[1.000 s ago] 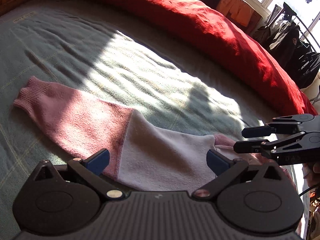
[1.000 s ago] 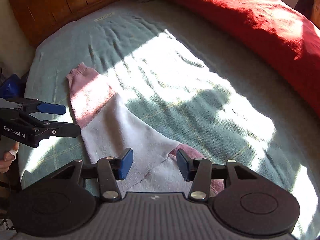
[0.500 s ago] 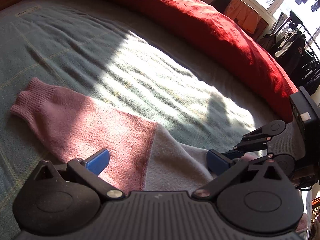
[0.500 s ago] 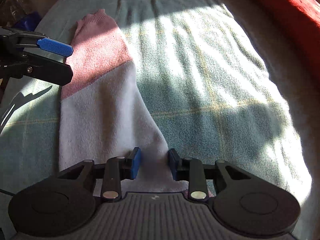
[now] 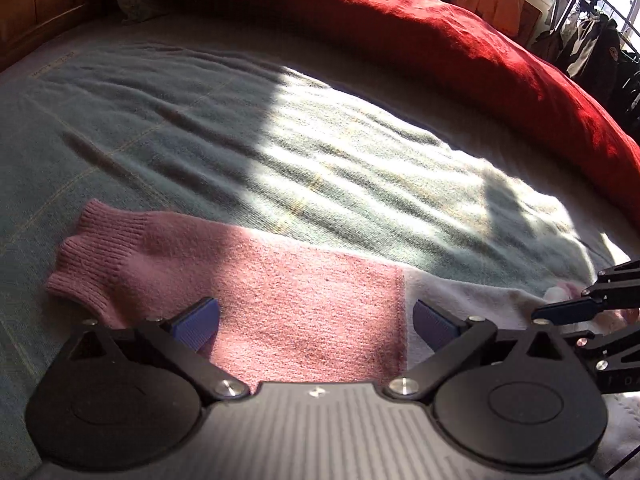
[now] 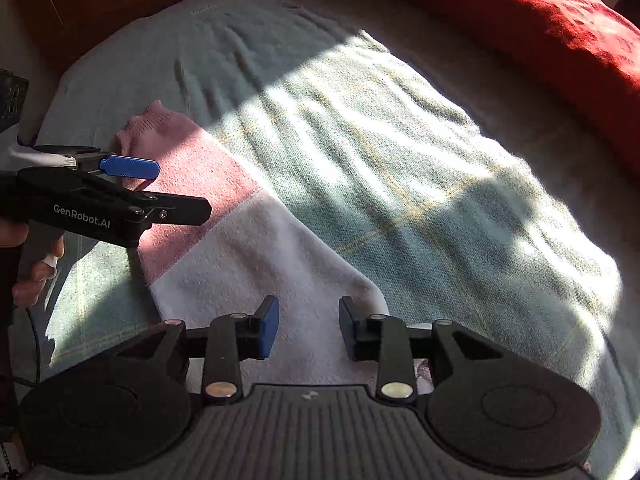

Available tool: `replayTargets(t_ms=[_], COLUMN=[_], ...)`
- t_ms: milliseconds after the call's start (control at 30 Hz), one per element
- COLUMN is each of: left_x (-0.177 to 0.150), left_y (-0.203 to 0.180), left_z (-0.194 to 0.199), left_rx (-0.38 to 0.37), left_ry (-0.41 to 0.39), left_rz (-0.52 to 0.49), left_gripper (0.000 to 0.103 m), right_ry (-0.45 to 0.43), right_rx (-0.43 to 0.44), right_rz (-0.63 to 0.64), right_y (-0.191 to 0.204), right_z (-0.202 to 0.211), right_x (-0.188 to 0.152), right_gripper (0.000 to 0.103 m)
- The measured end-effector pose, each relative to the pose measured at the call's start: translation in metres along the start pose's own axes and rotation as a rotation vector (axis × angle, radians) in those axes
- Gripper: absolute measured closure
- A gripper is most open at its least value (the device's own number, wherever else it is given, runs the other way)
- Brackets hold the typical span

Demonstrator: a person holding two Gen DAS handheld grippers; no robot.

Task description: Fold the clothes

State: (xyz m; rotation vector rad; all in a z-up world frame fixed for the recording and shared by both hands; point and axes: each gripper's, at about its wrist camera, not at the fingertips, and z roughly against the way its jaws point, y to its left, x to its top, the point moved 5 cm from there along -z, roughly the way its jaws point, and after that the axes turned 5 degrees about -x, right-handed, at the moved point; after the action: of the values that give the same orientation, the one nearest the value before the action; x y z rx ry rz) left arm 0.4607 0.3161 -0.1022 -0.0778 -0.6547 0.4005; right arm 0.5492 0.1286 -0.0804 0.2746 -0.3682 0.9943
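While flat, sleeve (image 6: 224, 216) points cuff (image 6: 154, 120) away.

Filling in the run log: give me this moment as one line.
step: reaching for sleeve | left gripper: open over pink part | right gripper: open over white part | surface: green blanket

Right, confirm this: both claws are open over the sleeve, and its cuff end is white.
Not quite. The cuff is pink; the white part lies further up the sleeve, as the left wrist view shows. The left claw and right claw are open over it.
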Motion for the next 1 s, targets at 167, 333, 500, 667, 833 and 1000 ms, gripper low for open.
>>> replayTargets(t_ms=[167,333,500,667,833,1000], left_x=[0.016,0.024,0.013,-0.009,-0.008,-0.003], left_y=[0.061,0.071,0.021,0.002,-0.007,-0.016], left_z=[0.006,0.044,0.03,0.001,0.007,0.007], left_rx=[0.198,0.111,-0.092,-0.099,-0.057,-0.112], left_ry=[0.015,-0.072,-0.039,0.039,0.071,0.083], left_rz=[-0.049,0.077,0.029,-0.004,-0.043,-0.043], left_gripper=[0.001,0.001,0.001,0.001,0.001,0.001], right_ry=[-0.039,-0.066,-0.087,-0.035,-0.023,-0.06], right_rx=[-0.041,-0.02,-0.124,-0.194,-0.154,-0.114], right_rz=[-0.112,-0.141,-0.198,-0.342,-0.421,-0.394], right_y=[-0.003,0.008,-0.003,-0.047,-0.071,-0.069], right_z=[-0.009,0.012,0.035,0.018,-0.009,0.029], right_x=[0.004,-0.001,-0.015,-0.027,-0.025,-0.019], right_gripper=[0.064,0.058,0.057,0.054,0.053,0.051])
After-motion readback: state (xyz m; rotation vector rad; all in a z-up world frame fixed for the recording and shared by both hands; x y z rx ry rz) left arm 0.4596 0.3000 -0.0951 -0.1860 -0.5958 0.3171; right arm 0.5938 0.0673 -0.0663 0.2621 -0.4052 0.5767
